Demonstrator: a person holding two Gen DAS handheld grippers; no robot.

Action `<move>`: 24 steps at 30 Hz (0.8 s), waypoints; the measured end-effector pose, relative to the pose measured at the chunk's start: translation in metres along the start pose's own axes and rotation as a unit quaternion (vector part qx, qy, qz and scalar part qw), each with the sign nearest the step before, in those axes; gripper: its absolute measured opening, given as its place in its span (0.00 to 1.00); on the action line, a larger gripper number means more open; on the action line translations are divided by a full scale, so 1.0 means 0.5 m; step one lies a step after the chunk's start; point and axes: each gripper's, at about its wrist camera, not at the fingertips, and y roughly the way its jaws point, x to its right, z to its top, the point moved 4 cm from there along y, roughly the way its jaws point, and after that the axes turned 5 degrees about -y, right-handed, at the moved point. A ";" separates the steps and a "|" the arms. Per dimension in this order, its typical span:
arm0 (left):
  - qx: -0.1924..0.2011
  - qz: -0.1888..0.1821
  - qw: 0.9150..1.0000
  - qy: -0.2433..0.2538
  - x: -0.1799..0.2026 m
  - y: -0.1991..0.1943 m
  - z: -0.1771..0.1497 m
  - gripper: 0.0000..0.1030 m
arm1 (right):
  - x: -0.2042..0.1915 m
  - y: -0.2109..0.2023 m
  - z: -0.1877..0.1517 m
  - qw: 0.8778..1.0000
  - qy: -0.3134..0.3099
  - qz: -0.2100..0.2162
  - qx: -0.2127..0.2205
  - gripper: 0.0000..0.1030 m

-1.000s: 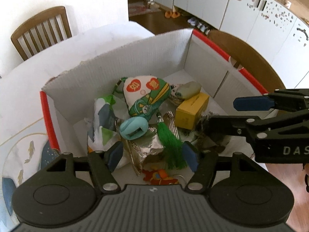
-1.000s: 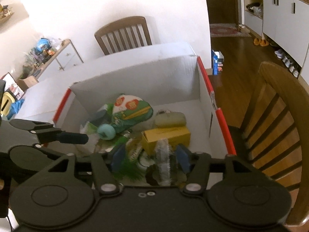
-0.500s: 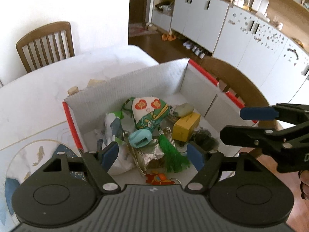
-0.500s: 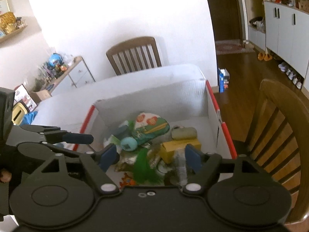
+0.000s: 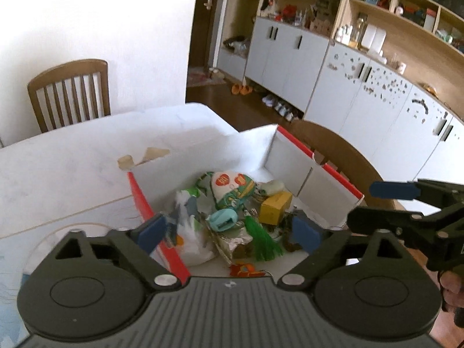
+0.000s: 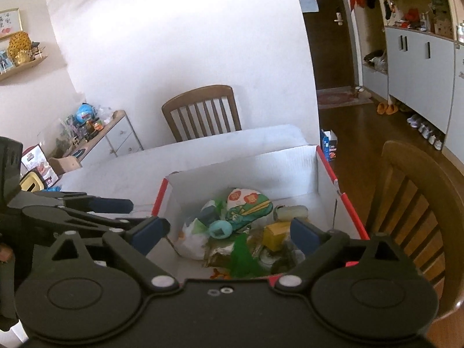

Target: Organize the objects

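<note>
A white cardboard box with red edges (image 5: 293,159) (image 6: 290,168) stands on the white table and holds several objects: a green and white pouch (image 5: 233,187) (image 6: 249,206), a teal clip (image 5: 223,221) (image 6: 219,229), a yellow box (image 5: 275,206) (image 6: 277,233), a green tassel (image 5: 262,239) (image 6: 242,258), a white bag (image 5: 190,239) (image 6: 191,239) and foil wrap (image 5: 235,242). My left gripper (image 5: 229,230) is open and empty, high above the box's near left side. My right gripper (image 6: 226,232) is open and empty above the near edge.
A wooden chair (image 5: 69,94) (image 6: 203,113) stands behind the table. Another wooden chair (image 6: 417,220) (image 5: 336,150) is close to the right of the box. White cabinets (image 5: 362,87) line the right wall. A low drawer unit with clutter (image 6: 95,136) is at the left.
Both grippers have risen and pulled back from the box, so its contents look smaller. Both have opened wider. Nothing in the box has moved.
</note>
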 end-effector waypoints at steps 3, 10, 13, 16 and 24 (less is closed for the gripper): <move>0.014 0.000 1.000 -0.004 -0.015 -0.025 -0.001 0.99 | -0.022 -0.014 -0.006 1.000 0.004 -0.006 0.011 0.97; 0.040 -0.001 0.999 -0.017 -0.055 -0.077 -0.003 0.99 | -0.085 -0.035 -0.019 0.999 -0.008 -0.027 0.018 0.99; 0.046 0.000 0.999 -0.020 -0.073 -0.095 -0.008 0.99 | -0.106 -0.043 -0.023 0.999 -0.003 -0.035 0.019 0.99; 0.049 0.006 0.999 -0.012 -0.084 -0.110 -0.011 0.99 | -0.124 -0.051 -0.031 0.999 0.011 -0.046 0.026 0.99; 0.054 0.005 0.998 0.011 -0.095 -0.148 -0.027 0.99 | -0.173 -0.065 -0.052 0.996 0.022 -0.080 0.033 0.99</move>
